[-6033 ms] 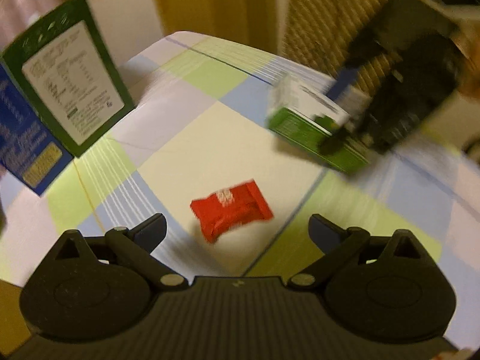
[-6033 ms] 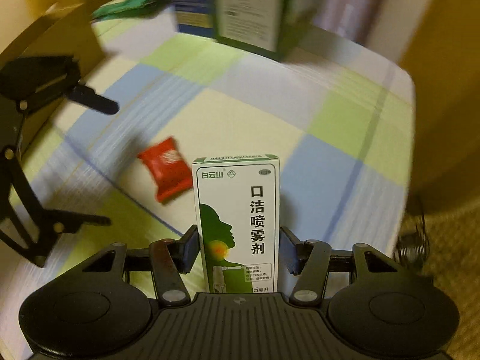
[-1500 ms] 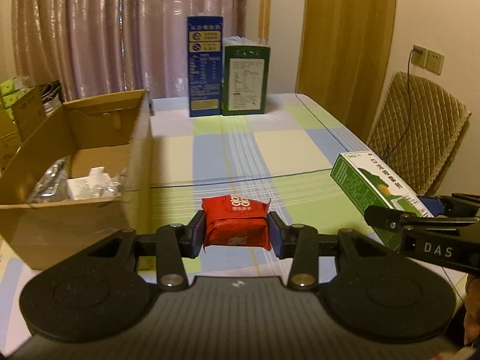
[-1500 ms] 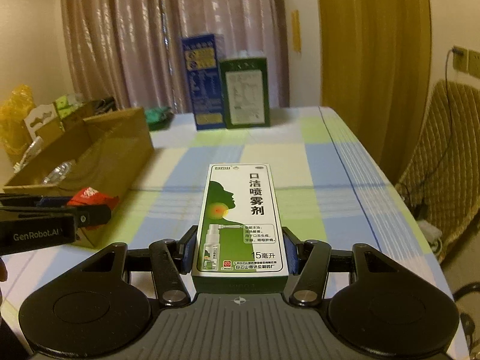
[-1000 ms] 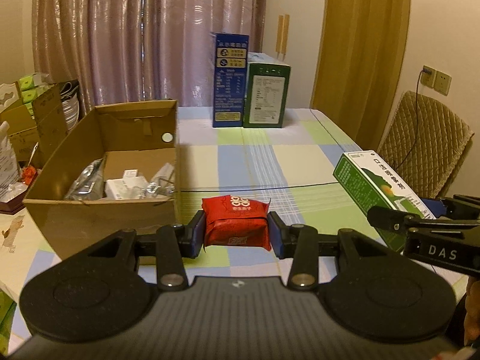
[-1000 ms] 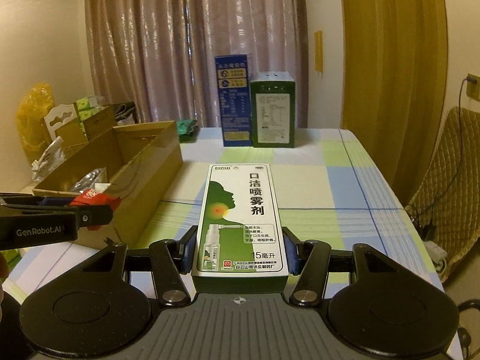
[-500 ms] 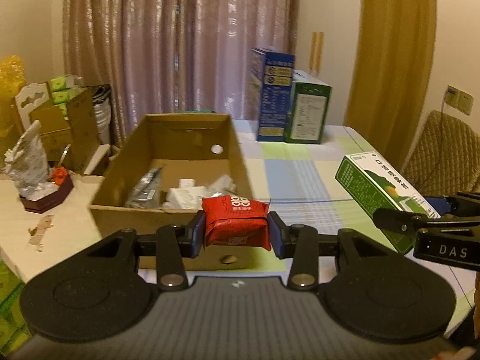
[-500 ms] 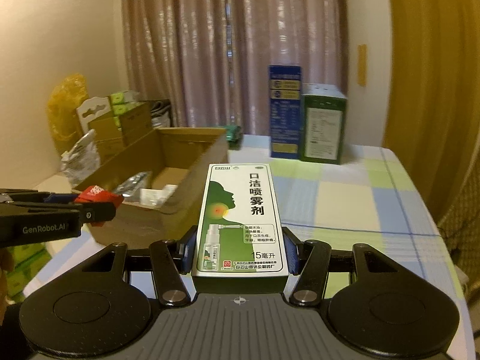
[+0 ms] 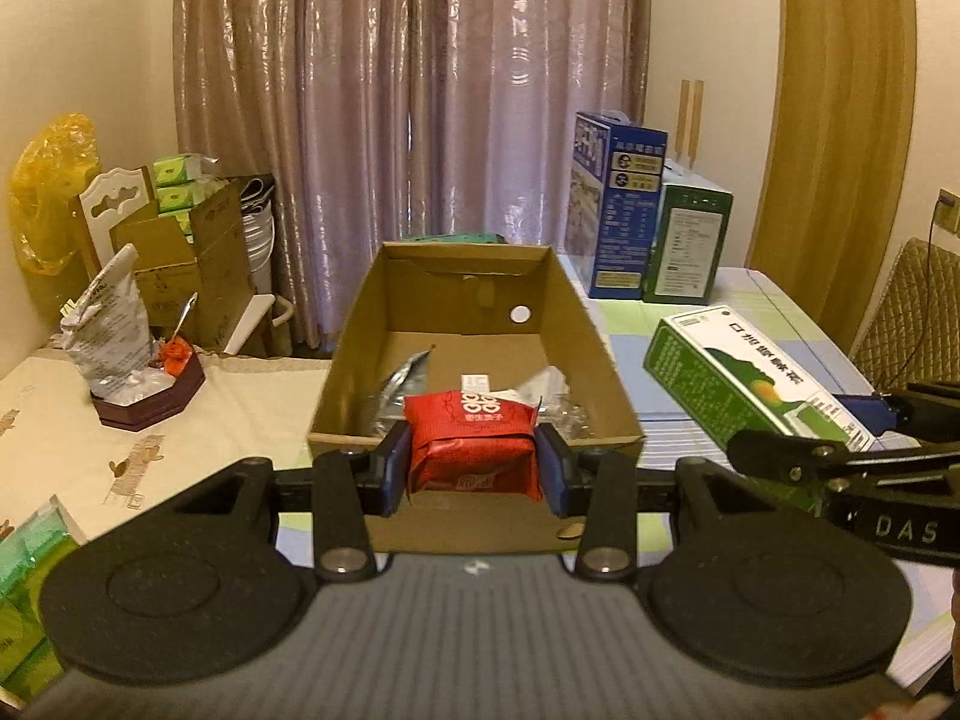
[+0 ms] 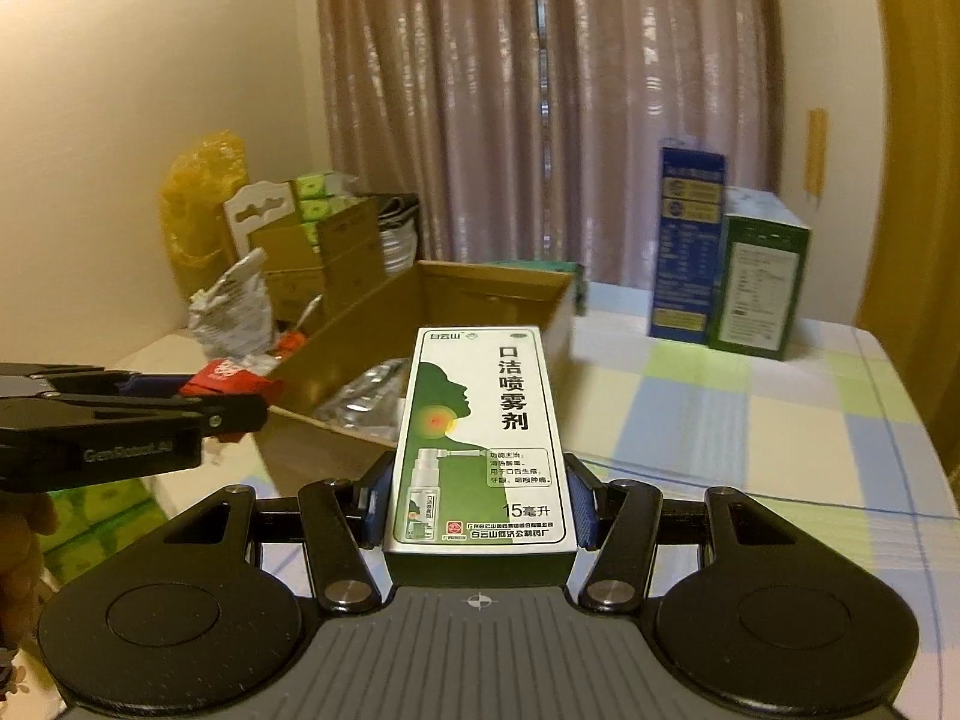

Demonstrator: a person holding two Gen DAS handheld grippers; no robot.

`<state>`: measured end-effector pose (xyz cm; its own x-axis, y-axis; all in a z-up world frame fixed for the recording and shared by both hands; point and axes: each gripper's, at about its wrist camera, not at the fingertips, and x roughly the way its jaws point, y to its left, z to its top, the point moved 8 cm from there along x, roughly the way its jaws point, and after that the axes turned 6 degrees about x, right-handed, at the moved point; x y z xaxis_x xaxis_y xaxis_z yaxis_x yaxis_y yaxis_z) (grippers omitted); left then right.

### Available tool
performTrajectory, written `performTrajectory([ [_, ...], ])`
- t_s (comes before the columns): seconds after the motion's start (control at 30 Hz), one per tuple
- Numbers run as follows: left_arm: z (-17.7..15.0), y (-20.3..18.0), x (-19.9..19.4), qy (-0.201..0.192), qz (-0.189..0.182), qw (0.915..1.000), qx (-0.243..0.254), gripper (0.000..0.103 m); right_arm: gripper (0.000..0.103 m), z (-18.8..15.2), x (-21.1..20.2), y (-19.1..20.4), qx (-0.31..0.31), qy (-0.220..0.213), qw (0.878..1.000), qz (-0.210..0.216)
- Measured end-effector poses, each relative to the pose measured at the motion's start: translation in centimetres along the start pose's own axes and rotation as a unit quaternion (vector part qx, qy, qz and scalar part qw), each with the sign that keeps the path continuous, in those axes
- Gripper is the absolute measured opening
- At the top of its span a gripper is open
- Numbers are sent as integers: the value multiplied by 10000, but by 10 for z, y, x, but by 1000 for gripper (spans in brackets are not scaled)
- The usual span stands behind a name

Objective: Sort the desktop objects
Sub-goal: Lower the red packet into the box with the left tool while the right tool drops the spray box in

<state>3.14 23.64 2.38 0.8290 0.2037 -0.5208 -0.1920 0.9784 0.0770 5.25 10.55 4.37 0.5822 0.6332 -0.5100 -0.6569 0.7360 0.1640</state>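
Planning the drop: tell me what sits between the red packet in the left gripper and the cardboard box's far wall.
In the left wrist view, past the red packet, the cardboard box holds a silver foil pouch and small white packets, then bare floor to the far wall.

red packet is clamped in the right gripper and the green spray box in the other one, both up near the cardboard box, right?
Not quite: the sides are swapped. The left wrist view shows the left gripper shut on the red packet, and the right wrist view shows the right gripper shut on the green spray box. Both are near the cardboard box.
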Motion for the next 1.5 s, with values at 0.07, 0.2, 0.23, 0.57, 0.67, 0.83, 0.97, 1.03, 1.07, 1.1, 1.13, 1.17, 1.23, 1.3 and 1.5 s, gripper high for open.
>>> performTrajectory([
  [0.07,1,6,0,12,23,10000,-15,38,53,1,4,9,-64,20,10000,58],
  [0.2,2,18,1,5,89,10000,4,38,53,2,14,20,-144,56,9998,120],
  [0.23,2,20,1,13,105,9999,20,38,53,3,18,21,-159,68,9998,118],
  [0.57,7,34,13,86,145,9997,181,38,53,10,39,27,-241,114,9995,139],
  [0.67,11,36,19,98,129,9996,213,38,53,16,45,27,-241,110,9995,144],
  [0.83,19,39,30,119,105,9996,222,38,53,26,57,27,-237,80,9996,138],
  [0.97,25,42,40,136,68,9995,269,38,53,34,68,24,-198,75,9997,112],
  [1.03,28,43,45,143,43,9995,281,38,53,38,73,23,-166,81,9998,93],
  [1.07,30,43,48,149,33,9995,291,38,53,40,76,23,-153,84,9998,84],
  [1.1,32,43,50,151,21,9994,304,38,53,42,79,22,-136,84,9998,80],
  [1.13,35,44,53,148,4,9994,318,38,53,44,82,21,-118,87,9999,74],
  [1.17,37,44,56,146,-14,9994,318,38,53,46,85,20,-104,86,9999,66],
  [1.23,42,45,61,144,-74,9994,308,38,53,49,90,17,-61,86,9999,44],
  [1.3,47,46,67,147,-107,9993,328,38,53,52,96,14,-16,105,9999,19],
  [1.5,56,49,92,252,-218,9989,344,38,53,56,119,6,162,221,9996,-8],
])
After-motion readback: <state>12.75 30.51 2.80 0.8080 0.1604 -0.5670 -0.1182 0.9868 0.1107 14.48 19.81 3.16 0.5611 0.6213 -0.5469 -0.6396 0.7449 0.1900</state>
